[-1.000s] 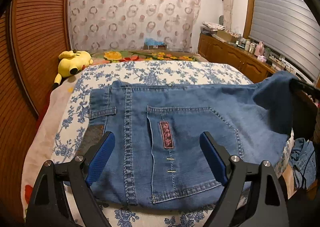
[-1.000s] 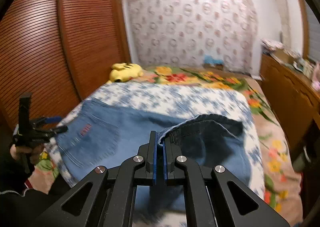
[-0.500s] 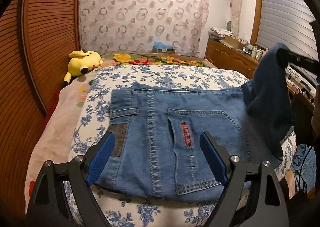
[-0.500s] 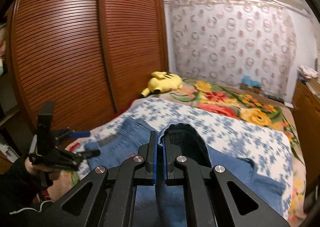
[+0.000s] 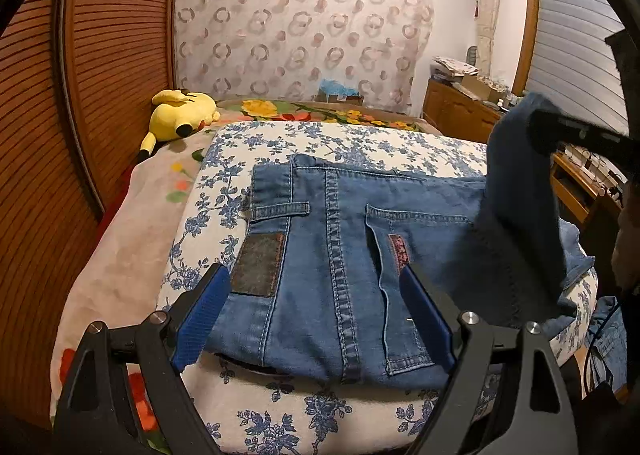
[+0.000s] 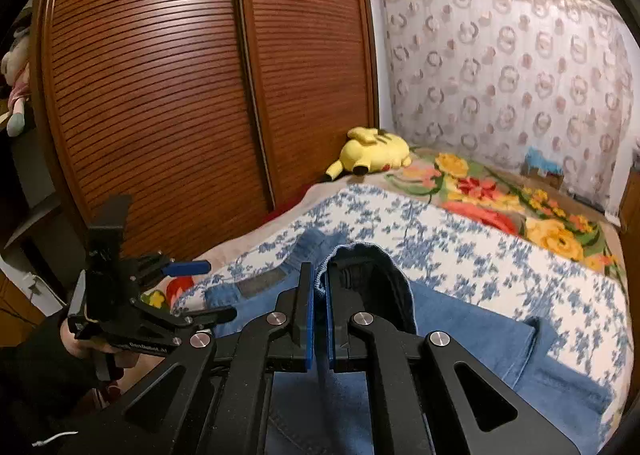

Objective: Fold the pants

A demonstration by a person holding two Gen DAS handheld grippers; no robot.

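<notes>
We see the jeans (image 5: 332,255) lying on the bed (image 5: 360,143), waist end toward the left camera, back pocket and dark waistband patch (image 5: 258,265) facing up. They rest on a blue-flowered sheet (image 5: 304,135), near the foot edge of the bed.

Our left gripper (image 5: 316,311) is spread wide, its 2 blue pads (image 5: 202,315) on either side of the waist end. From this view we cannot tell whether the pads touch the denim or sit just above it. In the right wrist view the same gripper (image 6: 188,287) appears at the left, held in a dark-sleeved hand (image 6: 86,343) beside the corner of the bed, with nothing between its fingers.

Our right gripper (image 6: 318,319) is pressed together on a fold of denim, the hem edge (image 6: 360,251) rising just above the pads. The lifted leg arches up from the gripper and hangs over the part of the jeans (image 6: 500,339) that lies flat on the sheet. In the left wrist view this raised cloth (image 5: 516,191) drapes down at the right, over the pocket side of the jeans.

A yellow plush (image 5: 182,115) lies at the far left of the bed, beside the brown slatted wardrobe (image 6: 180,75). A curtain (image 5: 304,23) with ring patterns hangs behind the bed.
</notes>
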